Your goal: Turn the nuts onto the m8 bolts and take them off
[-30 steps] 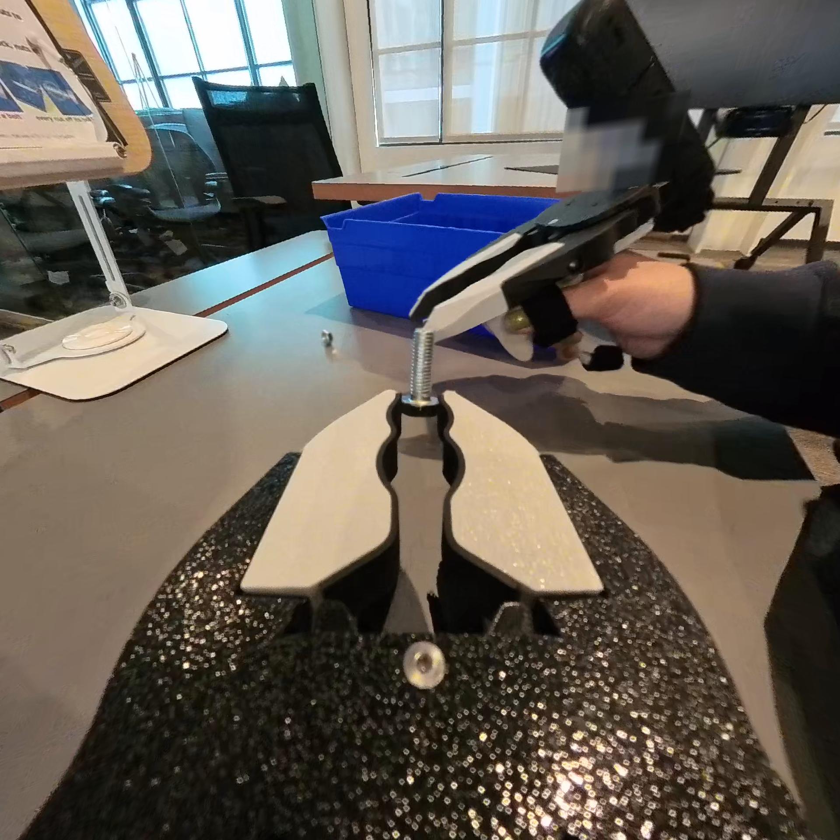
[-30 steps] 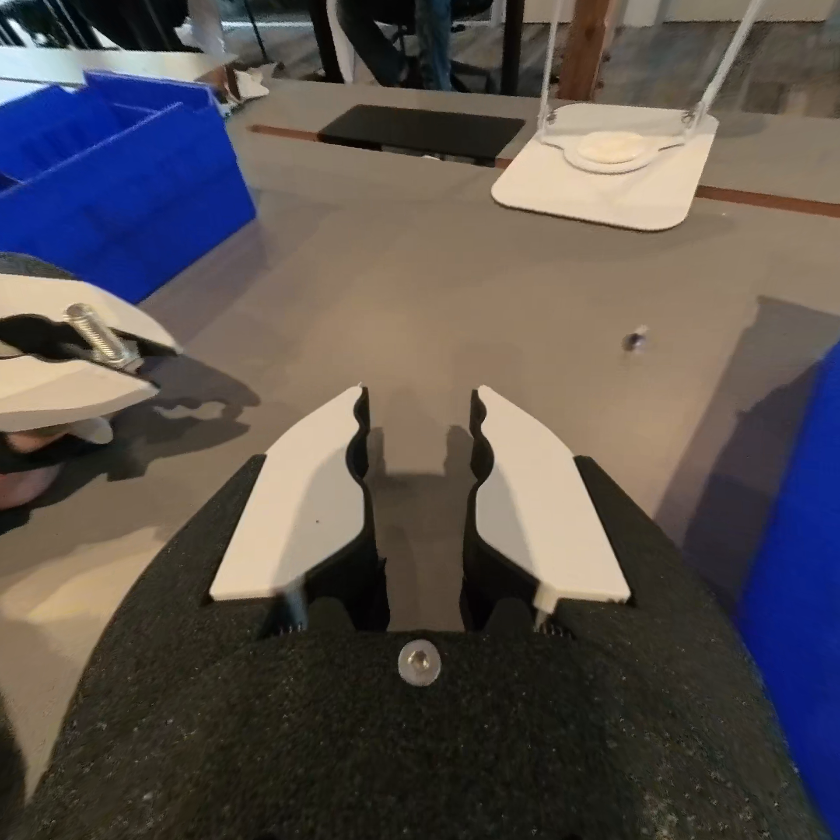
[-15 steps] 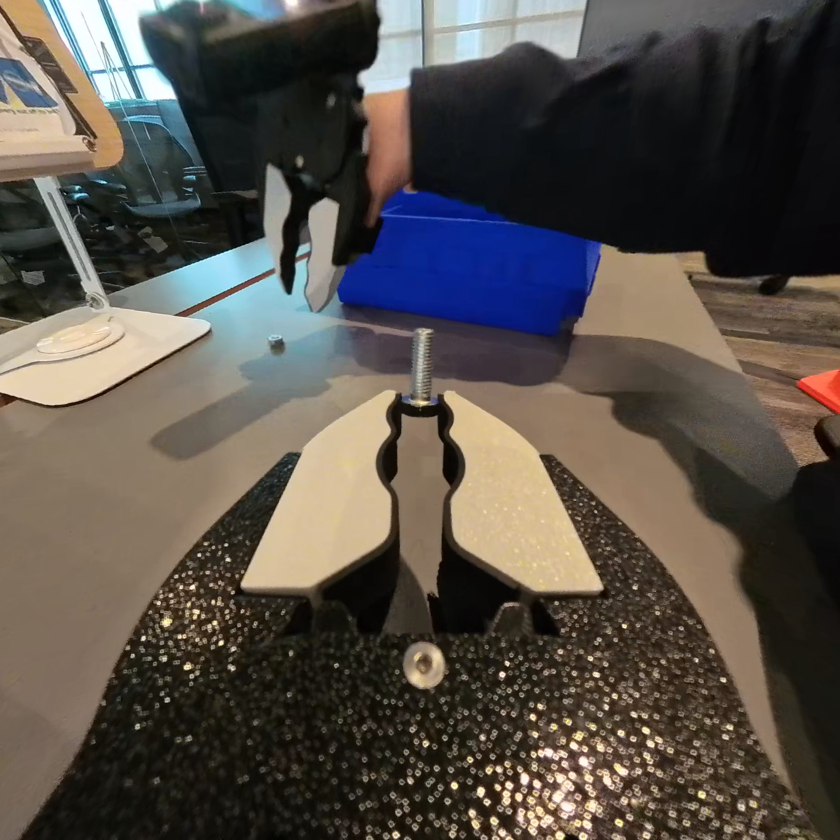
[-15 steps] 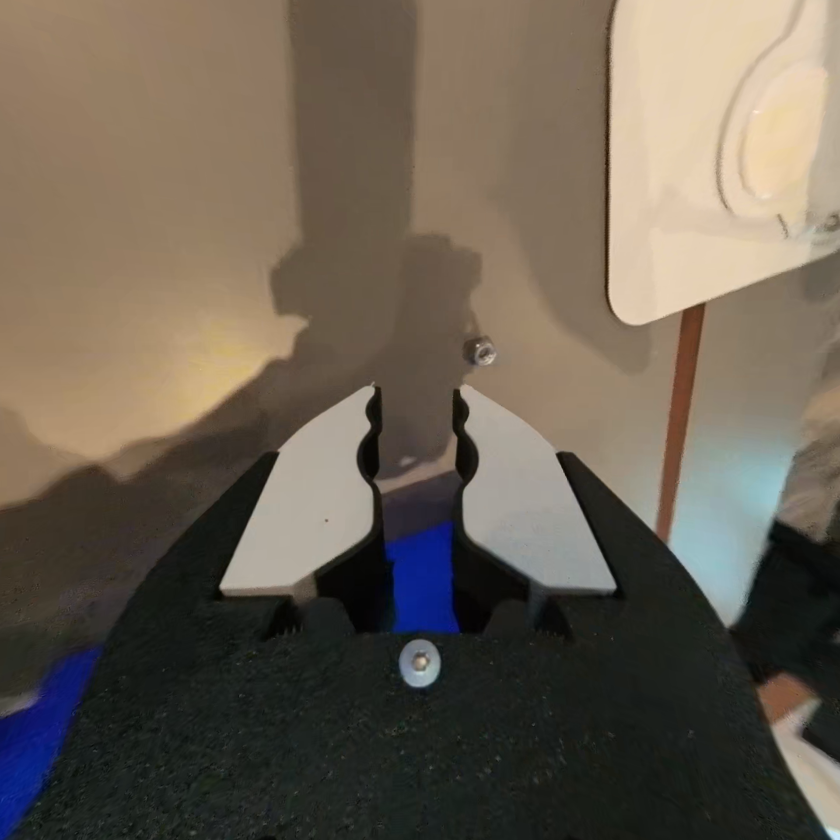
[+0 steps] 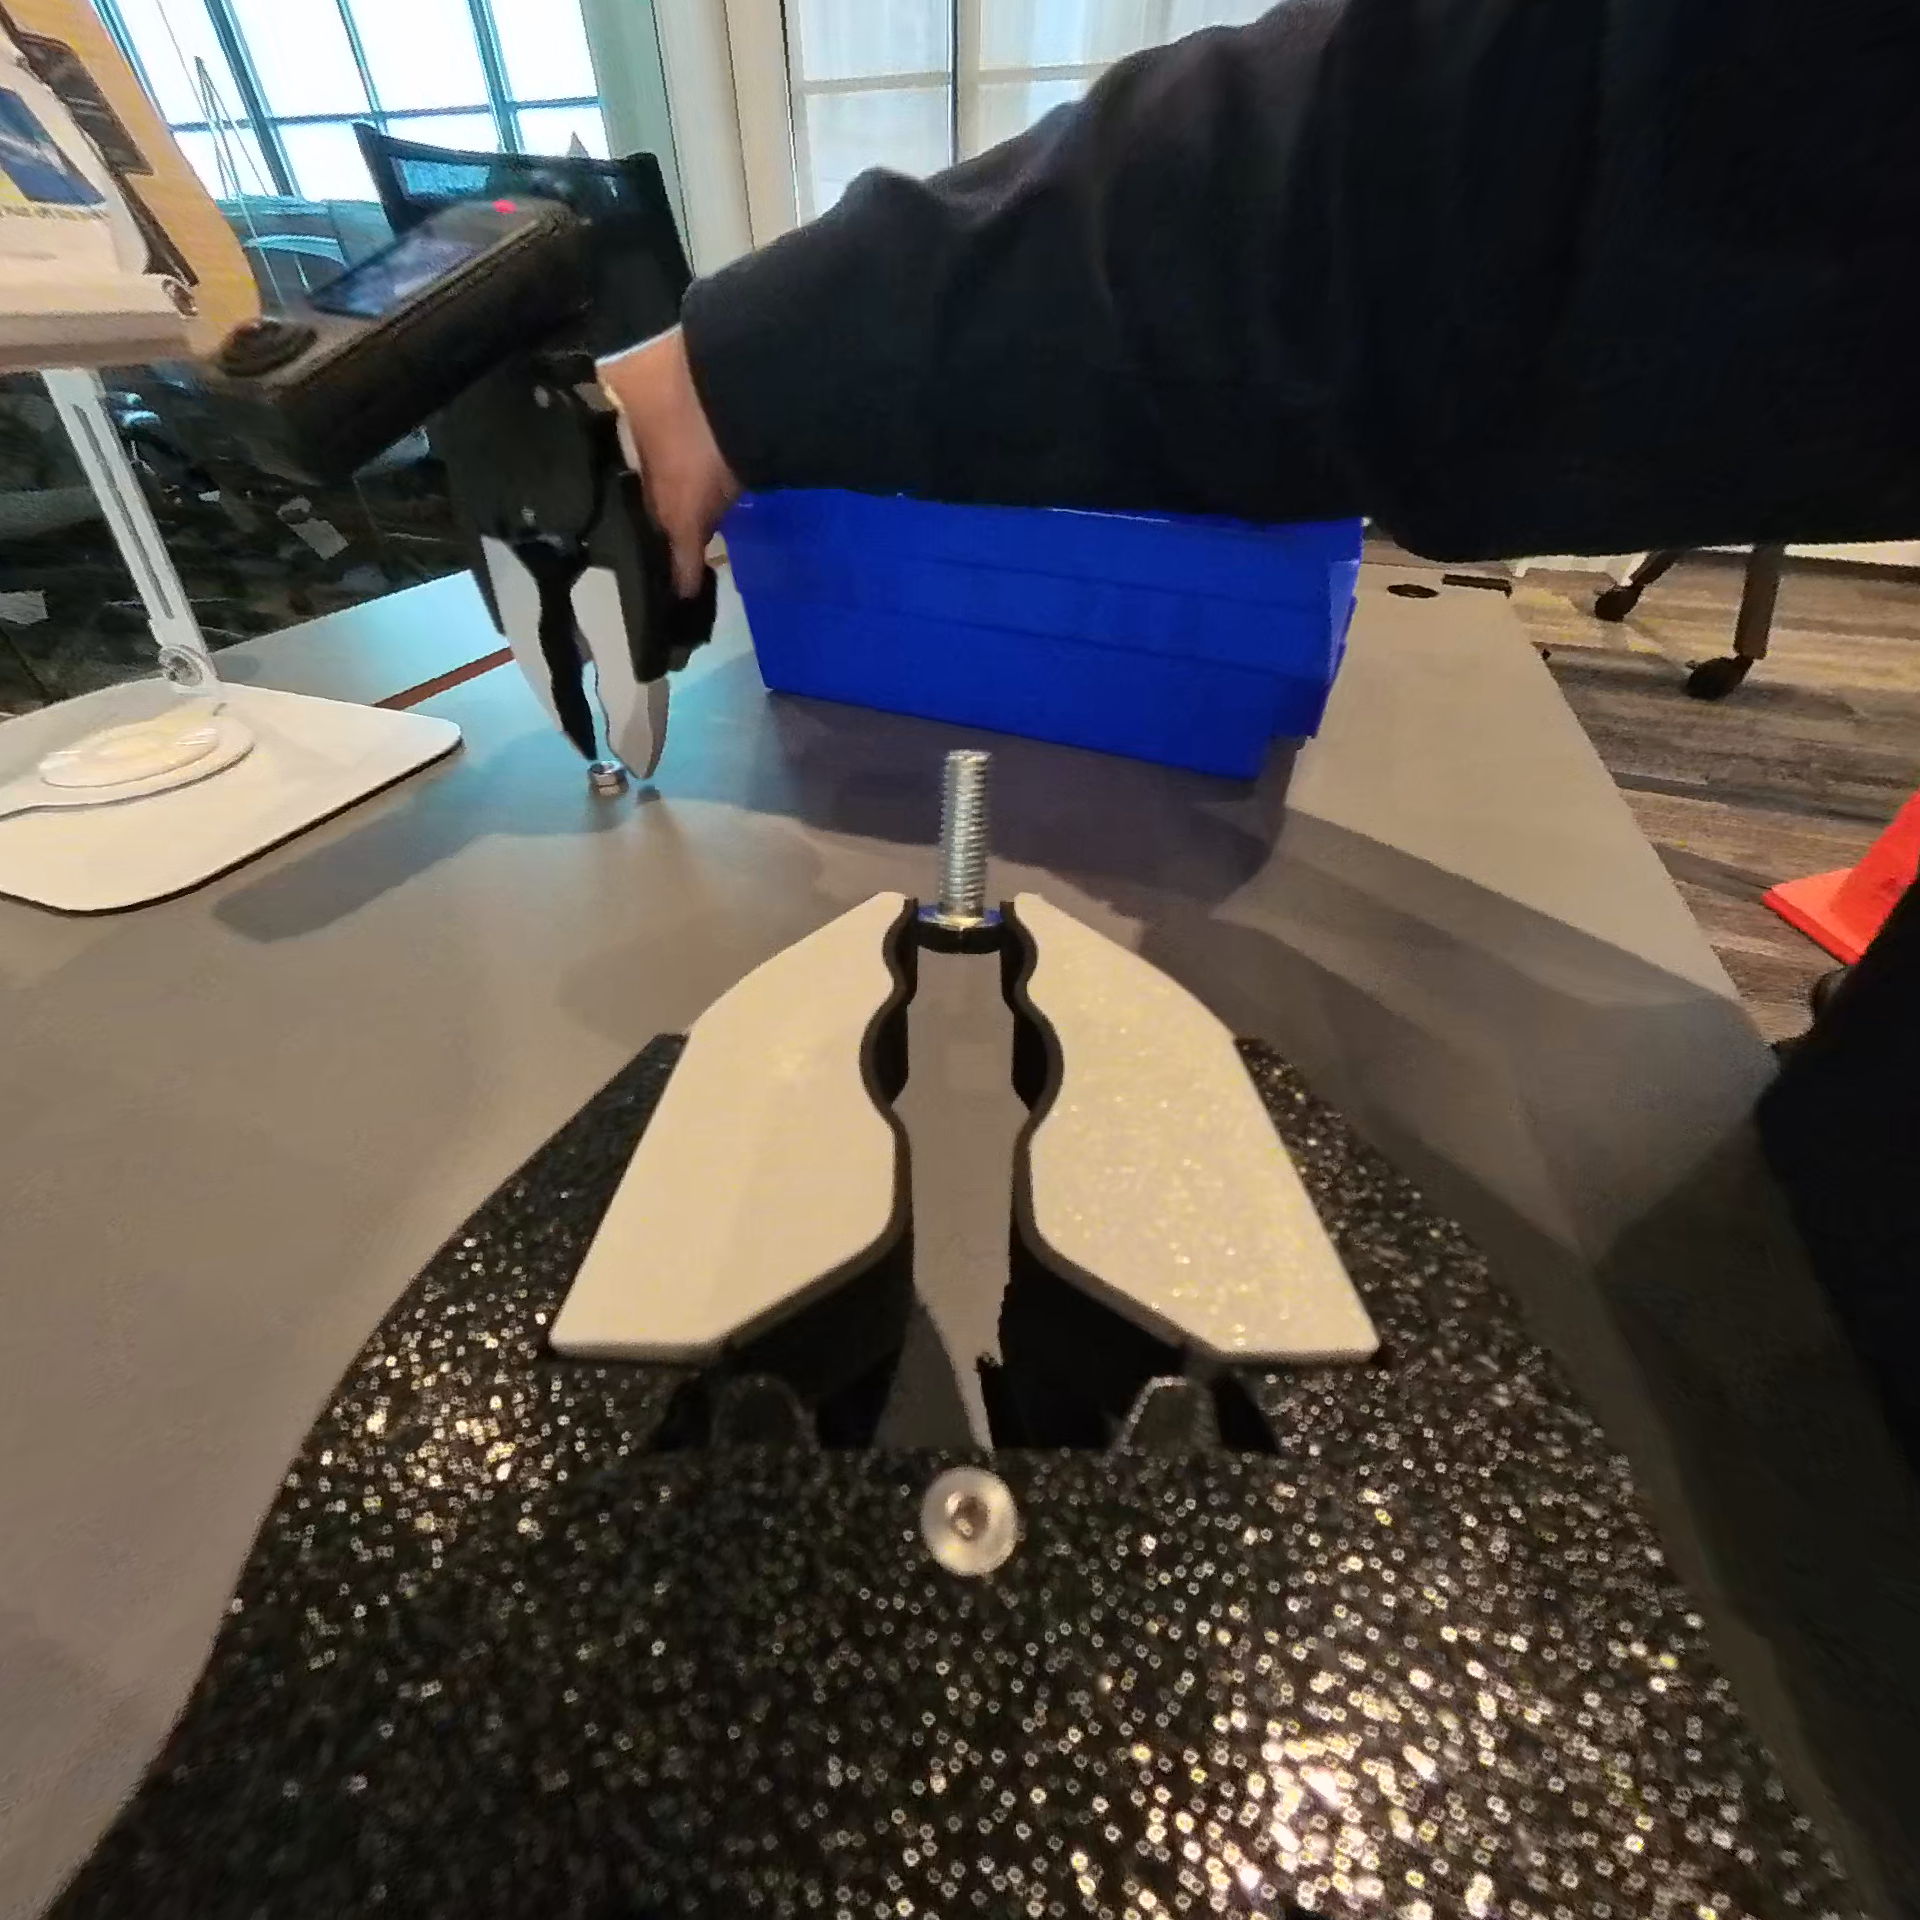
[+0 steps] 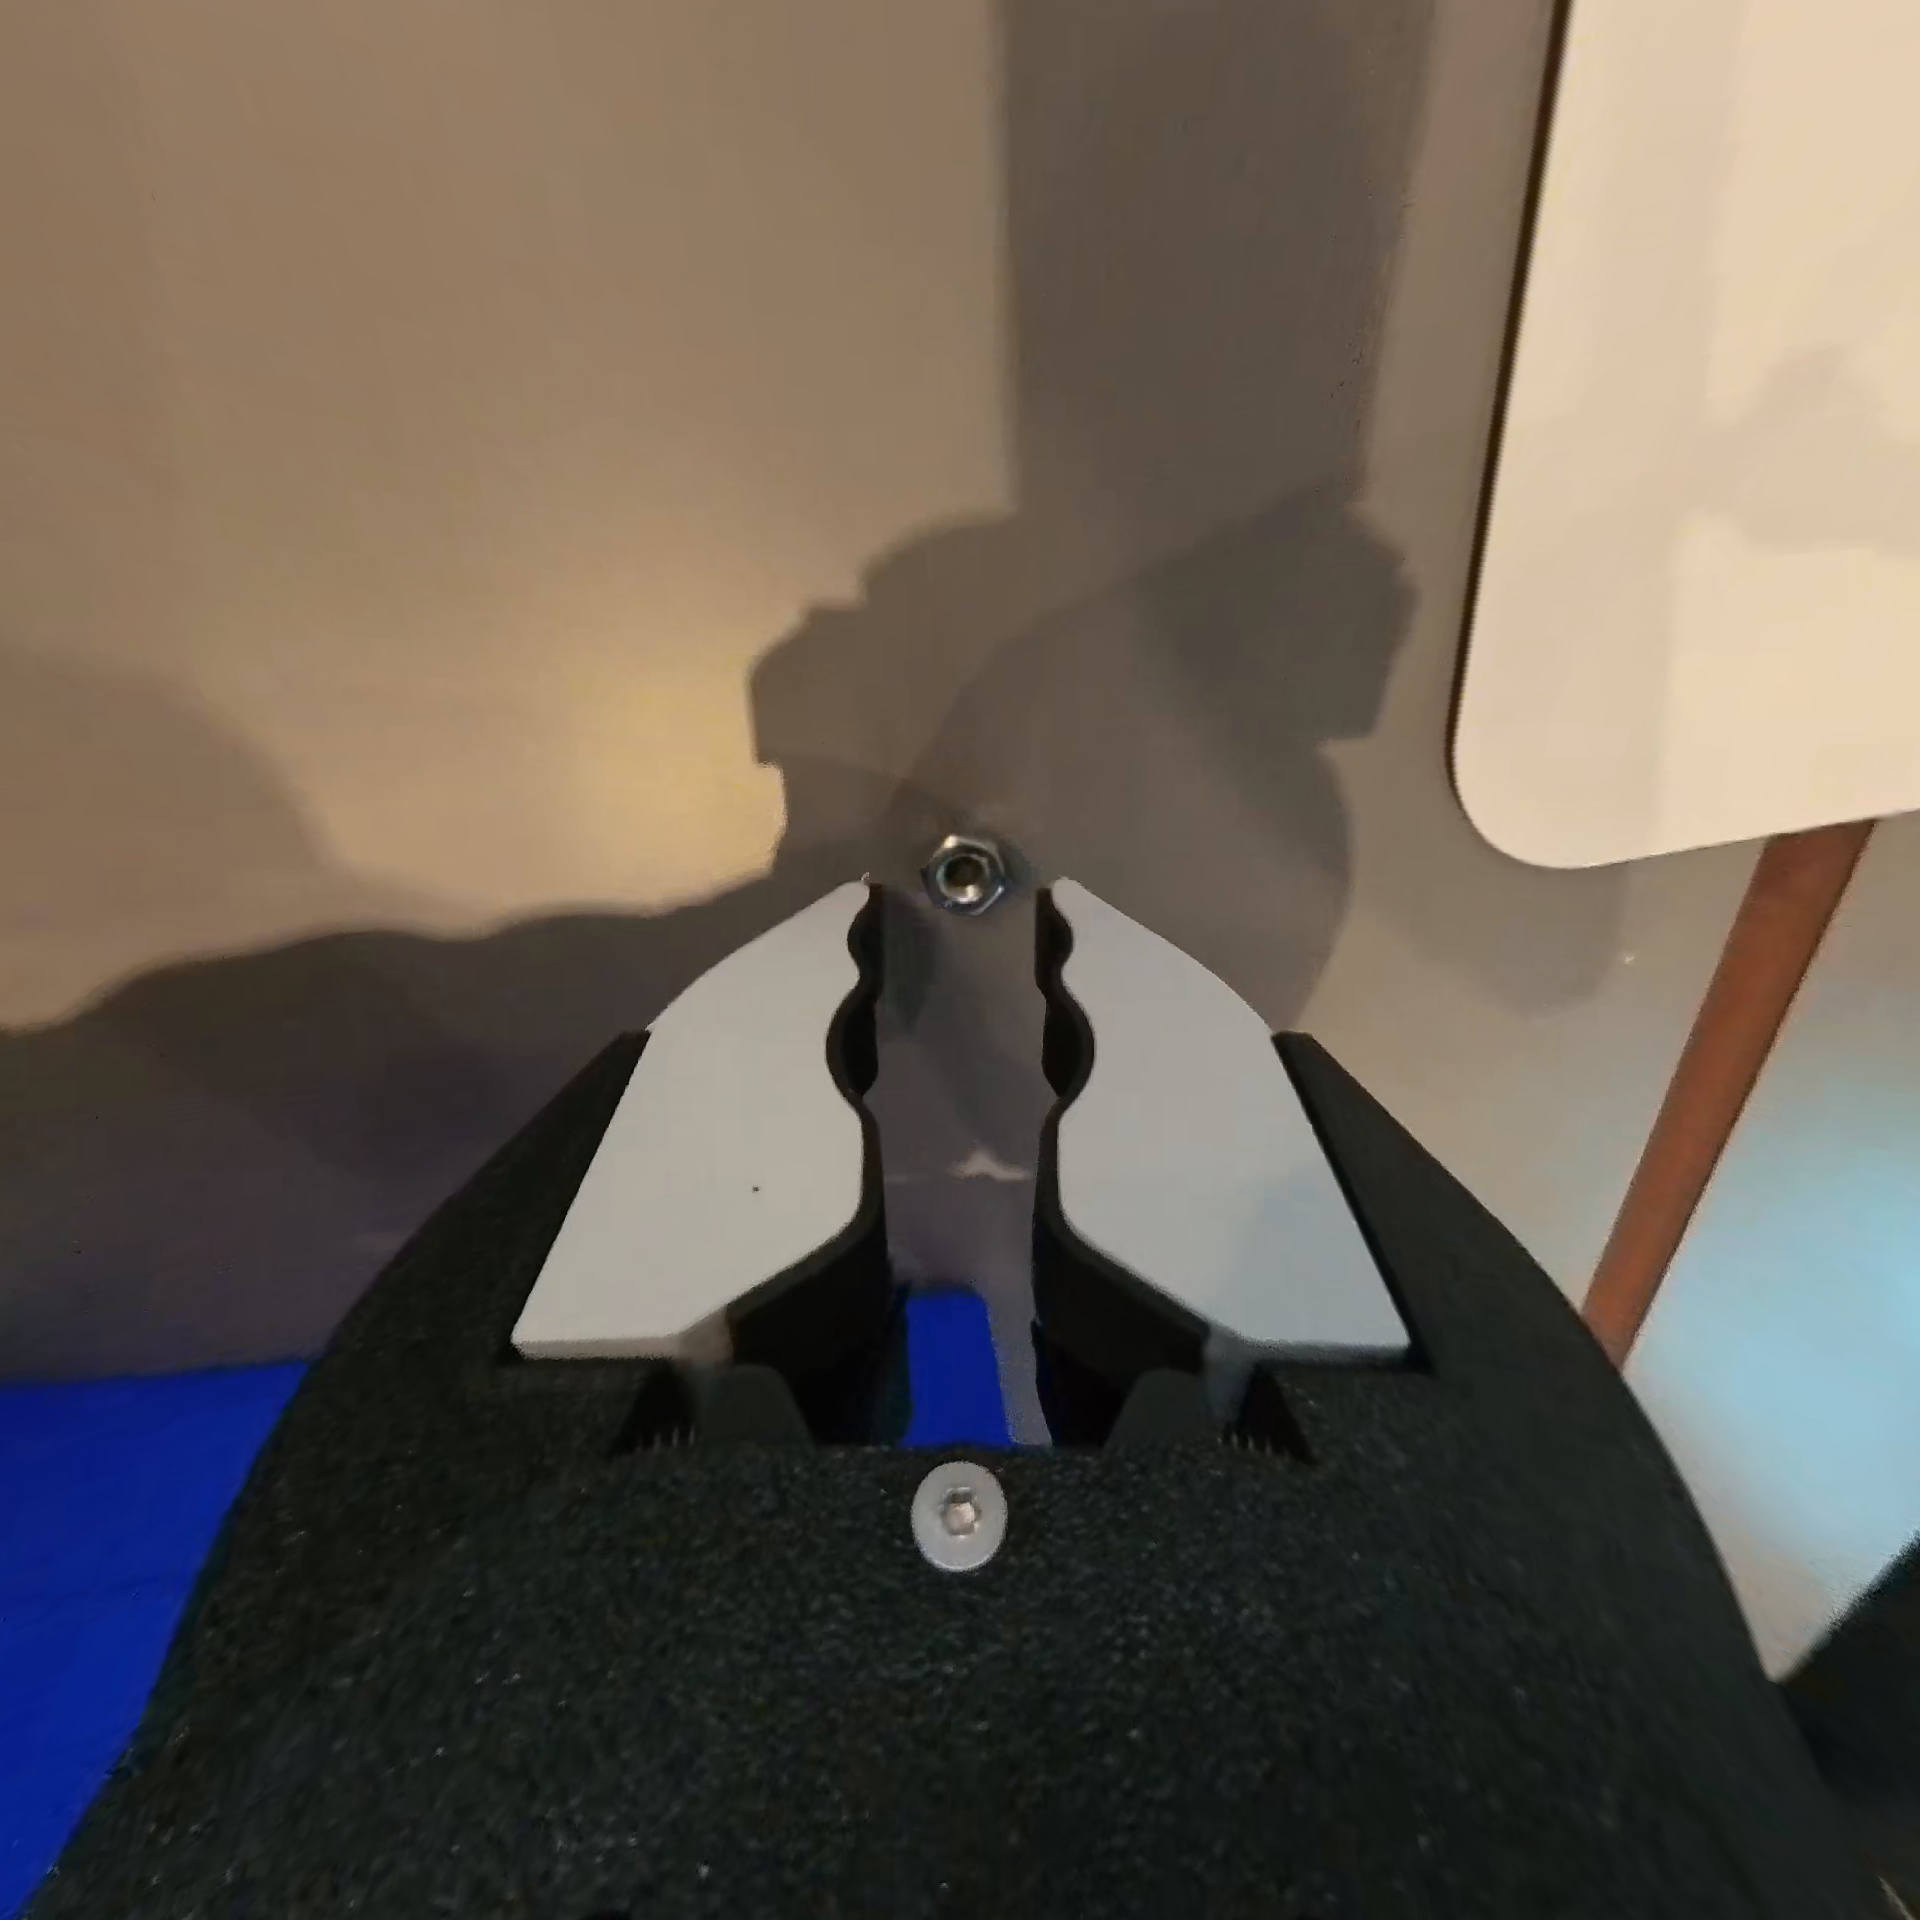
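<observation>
My left gripper (image 5: 958,930) is shut on the head of a silver bolt (image 5: 962,831), which stands upright with its threaded end up. A small silver nut (image 6: 964,876) lies flat on the grey table (image 6: 416,416). My right gripper (image 6: 961,894) points straight down over it, open, with the nut between its fingertips and a gap on each side. In the left wrist view the right gripper (image 5: 613,743) stands at the far left with its tips just above the nut (image 5: 605,775).
A blue bin (image 5: 1049,623) stands behind the bolt. A white stand base (image 5: 208,769) lies at the far left, close to the nut, and shows in the right wrist view (image 6: 1714,416). An orange cone (image 5: 1860,883) is on the floor to the right. The tips of one gripper are about 30 cm away from the tips of the other.
My right gripper left the bolt, swung across to the left, narrowed its jaws and came down over the nut on the table. The left gripper kept the bolt still.
</observation>
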`<state>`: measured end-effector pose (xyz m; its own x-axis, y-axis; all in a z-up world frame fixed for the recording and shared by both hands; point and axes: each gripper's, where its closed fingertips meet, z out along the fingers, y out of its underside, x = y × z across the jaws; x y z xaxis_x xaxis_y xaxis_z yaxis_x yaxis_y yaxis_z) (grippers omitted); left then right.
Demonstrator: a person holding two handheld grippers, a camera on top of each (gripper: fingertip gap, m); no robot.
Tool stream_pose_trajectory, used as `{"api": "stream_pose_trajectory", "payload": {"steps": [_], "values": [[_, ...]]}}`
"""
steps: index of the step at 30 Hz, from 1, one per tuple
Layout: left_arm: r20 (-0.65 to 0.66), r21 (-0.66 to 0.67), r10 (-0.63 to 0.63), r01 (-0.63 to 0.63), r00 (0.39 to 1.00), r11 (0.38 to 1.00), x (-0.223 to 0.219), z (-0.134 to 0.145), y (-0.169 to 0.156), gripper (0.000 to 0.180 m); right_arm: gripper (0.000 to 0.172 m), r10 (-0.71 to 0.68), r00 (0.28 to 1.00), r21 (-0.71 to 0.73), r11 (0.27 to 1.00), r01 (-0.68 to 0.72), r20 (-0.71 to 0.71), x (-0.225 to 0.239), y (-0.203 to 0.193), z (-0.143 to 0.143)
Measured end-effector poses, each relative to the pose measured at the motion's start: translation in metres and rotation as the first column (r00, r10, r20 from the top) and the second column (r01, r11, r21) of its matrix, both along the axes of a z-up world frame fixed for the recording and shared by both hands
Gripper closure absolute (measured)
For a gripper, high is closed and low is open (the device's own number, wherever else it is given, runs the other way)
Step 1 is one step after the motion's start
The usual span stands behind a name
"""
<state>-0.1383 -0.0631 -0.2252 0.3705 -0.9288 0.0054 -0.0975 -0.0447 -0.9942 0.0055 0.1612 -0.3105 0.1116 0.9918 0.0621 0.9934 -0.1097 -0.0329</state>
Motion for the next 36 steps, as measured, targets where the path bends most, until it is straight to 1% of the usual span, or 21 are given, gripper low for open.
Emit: {"api": "stream_pose_trajectory", "payload": {"steps": [5, 7, 10, 11, 13, 15, 17, 19, 20, 21, 24, 27, 32, 36], "values": [[0.010, -0.011, -0.005, 0.005, 1.000, 1.000, -0.001, 0.001, 0.000, 0.166, 0.149, 0.037, 0.999, -0.034, 0.999, -0.037, 0.002, -0.004, 0.001, -0.002], [0.010, -0.014, -0.007, 0.007, 1.000, 1.000, -0.001, 0.001, 0.000, 0.166, 0.156, 0.043, 0.999, -0.054, 0.998, -0.043, 0.004, -0.005, -0.001, -0.002], [0.014, -0.016, -0.004, 0.005, 1.000, 1.000, -0.001, 0.001, 0.001, 0.166, 0.157, 0.052, 0.999, -0.046, 0.998, -0.052, 0.001, -0.007, -0.004, 0.000], [0.017, -0.018, -0.003, 0.003, 1.000, 1.000, -0.001, 0.001, 0.001, 0.166, 0.157, 0.052, 0.998, -0.042, 0.998, -0.054, -0.032, -0.013, -0.009, 0.005], [0.030, -0.025, -0.004, 0.005, 1.000, 1.000, -0.003, 0.002, 0.001, 0.166, 0.157, 0.076, 0.984, -0.033, 0.996, -0.083, -0.162, -0.039, -0.030, 0.025], [0.040, -0.039, -0.020, 0.022, 0.999, 0.999, -0.003, 0.003, 0.001, 0.166, 0.157, 0.172, 0.930, -0.012, 0.982, -0.186, -0.324, -0.074, -0.069, 0.057], [0.043, -0.055, -0.046, 0.048, 0.998, 0.997, -0.003, 0.002, -0.001, 0.166, 0.157, 0.306, 0.828, 0.022, 0.942, -0.336, -0.471, -0.107, -0.123, 0.091], [0.031, -0.069, -0.079, 0.081, 0.996, 0.994, -0.001, 0.000, -0.004, 0.166, 0.157, 0.429, 0.716, 0.075, 0.880, -0.470, -0.551, -0.129, -0.176, 0.114], [0.021, -0.078, -0.100, 0.102, 0.995, 0.992, 0.000, -0.001, -0.006, 0.166, 0.157, 0.487, 0.668, 0.118, 0.847, -0.518, -0.563, -0.136, -0.197, 0.121], [0.008, -0.088, -0.119, 0.119, 0.993, 0.989, 0.002, -0.003, -0.008, 0.166, 0.157, 0.534, 0.636, 0.156, 0.820, -0.551, -0.558, -0.140, -0.213, 0.124], [-0.021, -0.111, -0.175, 0.172, 0.984, 0.979, 0.006, -0.008, -0.015, 0.166, 0.157, 0.630, 0.598, 0.254, 0.763, -0.594, -0.495, -0.145, -0.236, 0.120], [-0.049, -0.123, -0.211, 0.204, 0.976, 0.971, 0.009, -0.011, -0.021, 0.166, 0.157, 0.661, 0.605, 0.275, 0.743, -0.610, -0.444, -0.141, -0.243, 0.110], [-0.059, -0.128, -0.253, 0.244, 0.966, 0.961, 0.012, -0.012, -0.028, 0.166, 0.157, 0.654, 0.618, 0.225, 0.744, -0.629, -0.436, -0.134, -0.249, 0.102], [-0.069, -0.123, -0.277, 0.267, 0.958, 0.956, 0.013, -0.012, -0.032, 0.166, 0.157, 0.656, 0.605, 0.203, 0.736, -0.646, -0.451, -0.135, -0.255, 0.102]]}}
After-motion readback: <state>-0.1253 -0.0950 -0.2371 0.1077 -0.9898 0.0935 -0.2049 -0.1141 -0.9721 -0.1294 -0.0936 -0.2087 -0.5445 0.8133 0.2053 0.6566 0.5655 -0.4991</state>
